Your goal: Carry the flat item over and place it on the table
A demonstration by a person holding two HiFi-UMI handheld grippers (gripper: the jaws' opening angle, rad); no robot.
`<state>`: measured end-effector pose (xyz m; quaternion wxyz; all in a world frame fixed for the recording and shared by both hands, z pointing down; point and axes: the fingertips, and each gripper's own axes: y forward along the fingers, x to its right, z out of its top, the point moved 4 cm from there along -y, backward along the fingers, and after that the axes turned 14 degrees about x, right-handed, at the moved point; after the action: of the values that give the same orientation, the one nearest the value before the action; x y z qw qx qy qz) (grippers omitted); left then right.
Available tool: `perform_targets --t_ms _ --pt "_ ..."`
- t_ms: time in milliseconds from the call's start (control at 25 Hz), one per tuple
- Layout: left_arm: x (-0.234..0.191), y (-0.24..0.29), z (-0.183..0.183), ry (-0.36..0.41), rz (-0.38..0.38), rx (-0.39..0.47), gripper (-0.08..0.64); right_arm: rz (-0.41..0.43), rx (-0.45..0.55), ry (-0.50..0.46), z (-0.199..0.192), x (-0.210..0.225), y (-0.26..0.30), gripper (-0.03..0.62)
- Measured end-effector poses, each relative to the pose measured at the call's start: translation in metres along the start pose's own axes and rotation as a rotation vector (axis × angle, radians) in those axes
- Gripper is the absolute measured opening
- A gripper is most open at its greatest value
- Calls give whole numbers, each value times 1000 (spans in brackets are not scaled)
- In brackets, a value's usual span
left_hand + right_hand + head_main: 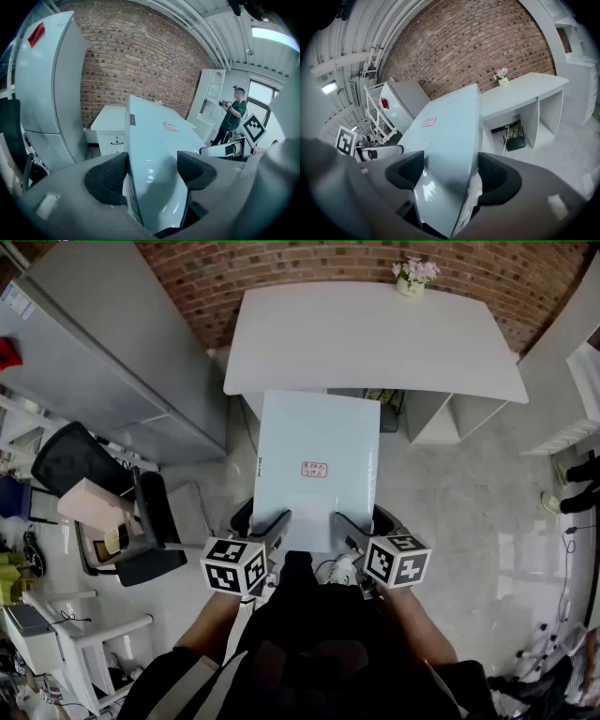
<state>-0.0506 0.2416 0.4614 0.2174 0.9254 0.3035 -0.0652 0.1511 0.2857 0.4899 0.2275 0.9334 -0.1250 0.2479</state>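
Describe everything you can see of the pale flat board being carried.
The board is a pale blue, glossy rectangular panel with a small red label near its middle. It is held in the air, its near edge clamped by the left tool and right tool, far edge toward the white table.

White table (375, 338) stands with its far edge against the brick wall. Small pot of pink-white flowers (411, 279) sits on the top at the far edge, toward the right corner. Glossy pale tiled floor (469, 521) carries the table. A black box with cables (515, 140) lies under the table, and a black office chair (155, 531) stands at left.
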Motion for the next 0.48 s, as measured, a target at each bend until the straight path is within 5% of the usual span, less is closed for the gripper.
perform_targets --t_ms 480 --pt "4 2 2 4 -27 8 345 -19 23 -18 4 -1 -7 360"
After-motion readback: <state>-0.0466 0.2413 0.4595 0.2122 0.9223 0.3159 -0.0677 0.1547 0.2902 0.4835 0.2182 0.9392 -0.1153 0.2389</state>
